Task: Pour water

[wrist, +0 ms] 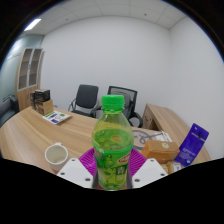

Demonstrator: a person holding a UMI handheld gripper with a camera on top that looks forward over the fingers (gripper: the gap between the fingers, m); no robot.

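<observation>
Gripper view: wooden table [30,135], far chairs [88,98]. Green-capped bottle [112,140], upright, clamped between both gripper [112,172] pads. White cup [56,154] near left, apart from bottle. Risks: cap on, so no flow; tilting off-target spills onto table.

My gripper [112,172] is closed on the green bottle [112,140], which blocks the centre of the frame. At lower left a white cup [56,154] stands on the wooden table [30,135], with bare tabletop behind it toward mid-left. At lower right an orange packet [160,150] and purple box [193,142] crowd the way.
</observation>
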